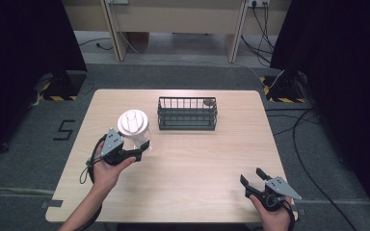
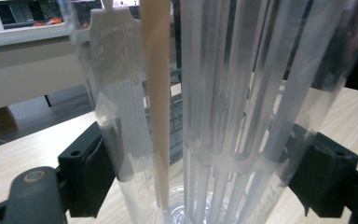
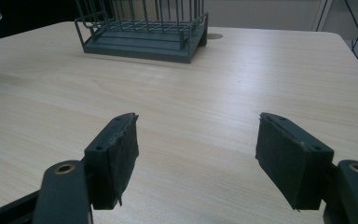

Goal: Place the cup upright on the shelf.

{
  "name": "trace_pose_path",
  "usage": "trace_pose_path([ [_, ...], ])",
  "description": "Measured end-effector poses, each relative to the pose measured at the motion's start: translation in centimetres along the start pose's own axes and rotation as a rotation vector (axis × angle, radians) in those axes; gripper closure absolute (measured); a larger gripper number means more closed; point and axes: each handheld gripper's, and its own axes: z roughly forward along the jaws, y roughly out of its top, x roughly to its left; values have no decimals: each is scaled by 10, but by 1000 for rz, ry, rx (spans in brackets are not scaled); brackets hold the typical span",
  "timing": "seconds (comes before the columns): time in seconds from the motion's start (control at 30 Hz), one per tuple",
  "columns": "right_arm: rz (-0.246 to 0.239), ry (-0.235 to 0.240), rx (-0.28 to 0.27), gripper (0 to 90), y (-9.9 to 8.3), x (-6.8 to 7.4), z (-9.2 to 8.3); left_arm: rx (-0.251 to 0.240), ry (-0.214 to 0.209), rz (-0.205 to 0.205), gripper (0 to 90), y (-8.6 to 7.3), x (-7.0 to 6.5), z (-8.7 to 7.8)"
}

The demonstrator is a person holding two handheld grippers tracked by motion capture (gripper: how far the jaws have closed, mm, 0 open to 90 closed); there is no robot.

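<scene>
A clear plastic jug point(image 1: 134, 130) with a white lid stands upright on the left half of the table. In the left gripper view the jug point(image 2: 223, 116) has a white slotted insert and a beige rod inside it. My left gripper point(image 1: 143, 149) is shut on the jug's lower wall, with one black pad pressed to each side. At the table's front right, my right gripper point(image 1: 252, 176) is open. The right gripper view shows bare wood between the right gripper's point(image 3: 196, 149) jaws.
A dark wire basket point(image 1: 187, 113) sits at the middle back of the wooden table point(image 1: 197, 163) and seems empty; the right gripper view has the basket point(image 3: 144, 28) ahead to the left. Cables and black stands lie on the floor beyond the table edges.
</scene>
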Motion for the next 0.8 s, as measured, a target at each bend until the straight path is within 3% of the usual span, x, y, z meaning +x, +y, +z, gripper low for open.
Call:
trace_pose_path([
  [0.8,1,2,-2,303,0,0,0,-21,-22,22,178,23,-2,30],
])
